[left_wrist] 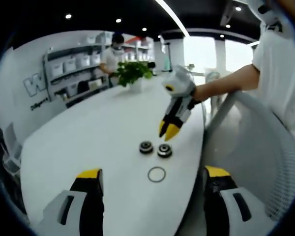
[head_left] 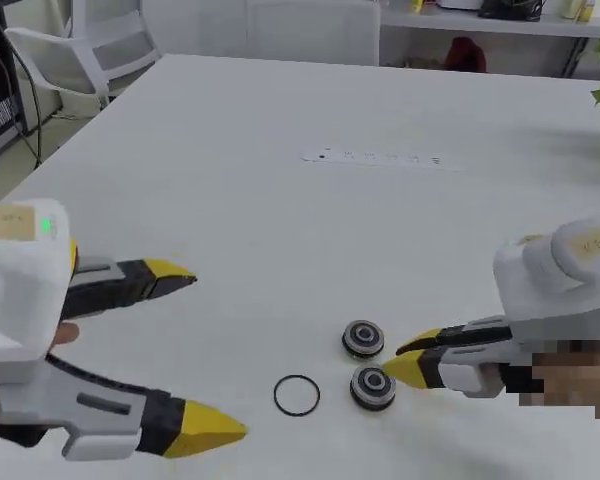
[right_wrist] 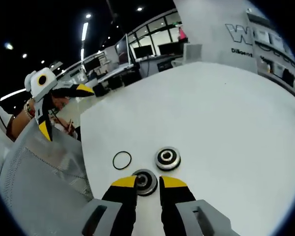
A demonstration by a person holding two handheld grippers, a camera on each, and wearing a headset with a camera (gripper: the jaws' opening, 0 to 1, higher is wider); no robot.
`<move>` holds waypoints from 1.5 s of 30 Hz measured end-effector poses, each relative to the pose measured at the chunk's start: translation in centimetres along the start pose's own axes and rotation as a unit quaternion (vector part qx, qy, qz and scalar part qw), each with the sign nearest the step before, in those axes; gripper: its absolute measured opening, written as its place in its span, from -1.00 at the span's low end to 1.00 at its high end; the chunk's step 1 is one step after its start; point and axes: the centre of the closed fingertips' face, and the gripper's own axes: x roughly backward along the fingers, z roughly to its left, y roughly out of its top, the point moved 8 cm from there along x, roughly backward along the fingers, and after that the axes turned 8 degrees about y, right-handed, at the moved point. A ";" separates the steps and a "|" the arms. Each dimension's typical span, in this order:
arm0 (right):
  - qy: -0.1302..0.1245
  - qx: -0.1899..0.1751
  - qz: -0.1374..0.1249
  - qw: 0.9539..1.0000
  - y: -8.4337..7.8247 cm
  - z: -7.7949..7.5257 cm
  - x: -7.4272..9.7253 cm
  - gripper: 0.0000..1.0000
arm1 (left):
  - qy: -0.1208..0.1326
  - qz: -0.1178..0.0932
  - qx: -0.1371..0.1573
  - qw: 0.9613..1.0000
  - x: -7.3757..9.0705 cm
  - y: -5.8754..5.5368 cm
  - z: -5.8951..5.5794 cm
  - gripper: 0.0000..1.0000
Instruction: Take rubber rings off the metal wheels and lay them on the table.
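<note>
Right gripper (head_left: pixel 400 360) was the nearer one, jaws narrowly apart and empty, tips just at the near wheel (head_left: pixel 372 386) lying flat dead ahead, with the loose ring (head_left: pixel 297 395) beside it; left gripper (head_left: pixel 208 350) sat wide open, empty, well apart.

Wheels (head_left: pixel 362 339) (head_left: pixel 372 386): two, close together on bench (head_left: pixel 280 200). Loose ring (head_left: pixel 297 395): one, flat on bench just beside nearer wheel. Rings still on wheels: cannot count, too small to tell. Tongs: two pairs, left tongs (head_left: pixel 215 352) and right tongs (head_left: pixel 395 362). Power strip (head_left: pixel 372 157): one, farther up bench. Plant (left_wrist: pixel 132 73): one. Person (left_wrist: pixel 113 51) at shelves behind plant: one. Bench: one.
</note>
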 end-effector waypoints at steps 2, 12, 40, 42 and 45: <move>0.002 0.000 0.006 1.000 -0.2 0.0 -0.1 -0.69 | -0.004 -0.008 -0.013 1.000 -0.5 1.0 0.1 0.70; 0.006 -0.001 0.023 1.000 -0.6 0.1 -0.4 -0.67 | -0.053 -0.043 -0.041 0.997 -6.0 4.2 -0.5 0.58; 0.012 0.010 0.049 0.999 -1.5 -0.2 -0.4 -0.59 | -0.131 0.000 -0.019 0.991 -15.2 -1.3 -3.2 -0.32; 0.016 0.009 0.048 0.999 -1.5 -0.2 -0.4 -0.62 | -0.134 -0.001 -0.001 0.991 -15.3 -1.4 -3.2 -0.34; 0.021 0.011 0.049 0.999 -1.5 -0.1 -0.5 -0.62 | -0.122 0.000 -0.002 0.993 -15.3 -1.8 -3.1 -0.39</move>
